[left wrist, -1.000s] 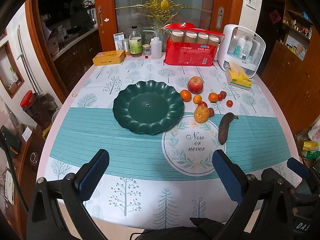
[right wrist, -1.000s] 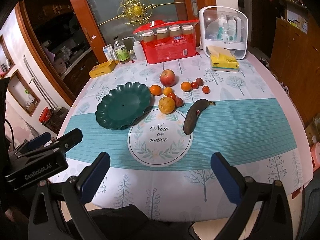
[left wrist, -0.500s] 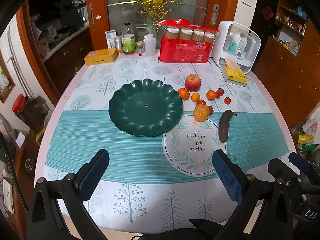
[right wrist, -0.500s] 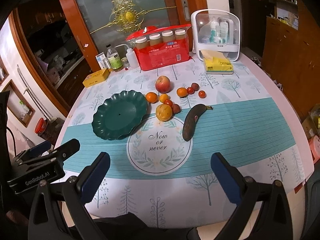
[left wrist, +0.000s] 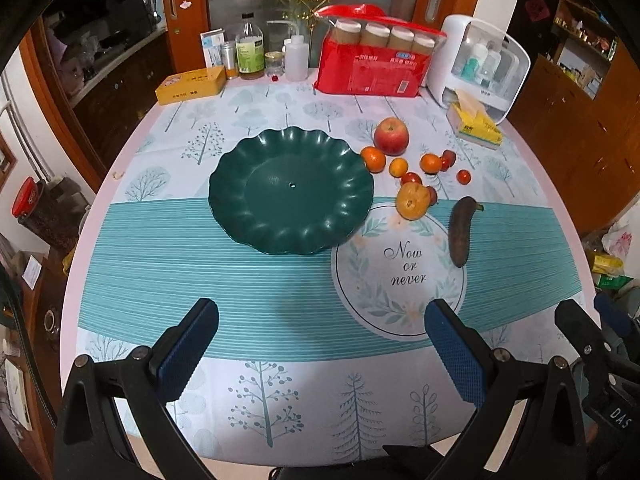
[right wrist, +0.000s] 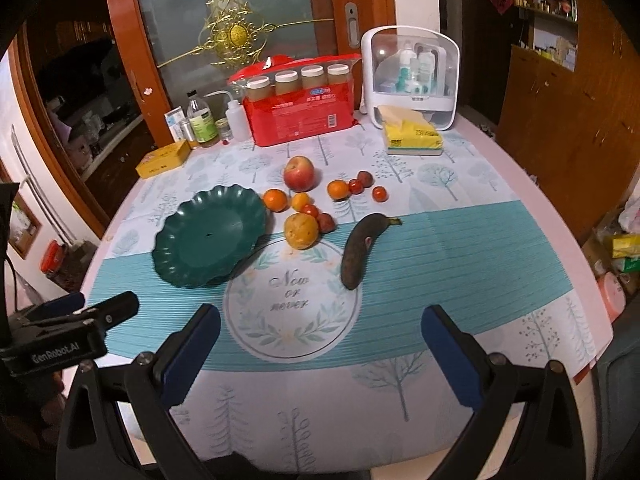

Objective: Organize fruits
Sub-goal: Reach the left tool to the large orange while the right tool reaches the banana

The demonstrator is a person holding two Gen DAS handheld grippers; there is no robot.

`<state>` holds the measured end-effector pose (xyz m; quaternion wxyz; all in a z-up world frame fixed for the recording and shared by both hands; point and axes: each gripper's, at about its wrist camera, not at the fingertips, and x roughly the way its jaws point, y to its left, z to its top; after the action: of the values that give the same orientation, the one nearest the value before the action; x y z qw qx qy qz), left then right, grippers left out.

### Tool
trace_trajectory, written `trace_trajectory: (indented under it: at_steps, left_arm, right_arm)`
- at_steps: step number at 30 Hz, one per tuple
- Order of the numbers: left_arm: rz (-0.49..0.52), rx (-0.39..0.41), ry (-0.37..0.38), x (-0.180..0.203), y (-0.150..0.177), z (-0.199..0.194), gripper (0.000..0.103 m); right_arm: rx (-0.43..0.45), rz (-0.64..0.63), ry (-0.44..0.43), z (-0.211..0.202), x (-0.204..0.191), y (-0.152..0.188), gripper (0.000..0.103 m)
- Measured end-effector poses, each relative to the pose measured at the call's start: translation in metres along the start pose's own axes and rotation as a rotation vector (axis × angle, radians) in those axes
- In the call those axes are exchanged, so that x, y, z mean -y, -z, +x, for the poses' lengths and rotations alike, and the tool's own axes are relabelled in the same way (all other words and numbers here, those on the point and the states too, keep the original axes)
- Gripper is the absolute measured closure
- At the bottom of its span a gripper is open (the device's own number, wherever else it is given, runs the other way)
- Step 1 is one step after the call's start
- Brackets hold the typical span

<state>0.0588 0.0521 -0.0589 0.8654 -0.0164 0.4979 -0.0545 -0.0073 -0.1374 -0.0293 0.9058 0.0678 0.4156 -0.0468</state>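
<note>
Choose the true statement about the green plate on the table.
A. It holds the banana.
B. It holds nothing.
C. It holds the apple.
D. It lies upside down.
B: the green plate sits upright and bare, while the apple, the dark banana and the small fruits lie on the tablecloth beside it.

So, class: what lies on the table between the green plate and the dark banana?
The large yellow-orange fruit lies between the plate and the banana, with a small red fruit beside it; the right wrist view shows it best.
</note>
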Motion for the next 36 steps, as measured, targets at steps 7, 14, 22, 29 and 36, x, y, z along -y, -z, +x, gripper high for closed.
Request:
trace_trajectory:
  at_steps: [7, 14, 22, 29, 36]
  left_arm:
    - [0.012, -0.026, -0.004, 0.01, -0.018, 0.024, 0.001]
    - [0.034, -0.052, -0.019, 0.033, -0.048, 0.053, 0.001]
    - [0.029, -0.094, -0.019, 0.06, -0.087, 0.084, 0.001]
    - [0.016, -0.155, -0.026, 0.084, -0.113, 0.123, 0.001]
    - [0.003, -0.217, 0.0, 0.103, -0.123, 0.171, 0.001]
  right_arm:
    - [0.004, -0.024, 0.037, 0.029, 0.008, -0.007, 0.002]
    - [-0.005, -0.067, 0.044, 0.063, 0.02, -0.02, 0.002]
    - [-0.014, -0.138, 0.024, 0.103, 0.033, -0.046, 0.002]
    - [-0.041, -0.209, 0.002, 0.147, 0.04, -0.056, 0.007]
    - [-0.114, -0.265, -0.037, 0.193, 0.044, -0.054, 0.019]
